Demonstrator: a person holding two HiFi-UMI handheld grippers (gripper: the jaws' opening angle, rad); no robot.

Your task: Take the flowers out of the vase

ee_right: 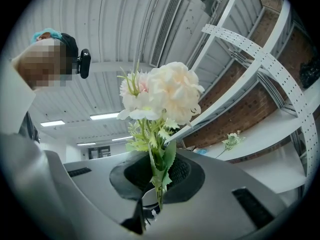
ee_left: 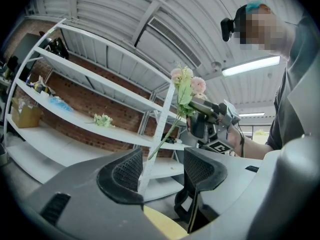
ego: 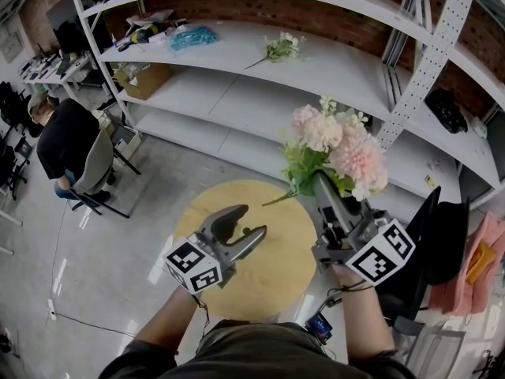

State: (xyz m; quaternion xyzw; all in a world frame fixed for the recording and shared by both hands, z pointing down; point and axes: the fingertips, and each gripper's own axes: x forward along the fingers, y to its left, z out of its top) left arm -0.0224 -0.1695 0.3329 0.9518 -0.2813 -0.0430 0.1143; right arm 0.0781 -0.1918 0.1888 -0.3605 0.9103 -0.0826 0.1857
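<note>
Found the right tongs [ee_right: 159, 183] pressed together on the green stem of the flowers [ego: 341, 144], pinching it low, under the leaves. Held that bunch up over the far right edge of the round wooden worktop [ego: 264, 279], clear of its top, with the pink and cream heads uppermost and the stem's loose end slanting down toward the worktop's middle. Pointed slightly upward there, marker cube at the worktop's near right rim.

Had the left tongs [ee_left: 161, 171] spread wide over the worktop's near left part, pointing level across it, with nothing between the ribbed pads [ee_left: 122, 173] (only a far shelf post and the held bunch's stem showed through the gap).

Beyond the worktop, saw a white curved shelf [ego: 339, 73] and, lying flat on it, a second sprig [ego: 282, 48], well apart from the held bunch. Beyond the worktop's left side, on the same shelving, noted a blue bundle [ego: 193, 36] and a cardboard box [ego: 147, 79]. Left of the worktop and well away, spotted a seated person [ego: 67, 136], back turned. Right of the worktop, made out a pink cloth [ego: 475, 263] beside something black.
</note>
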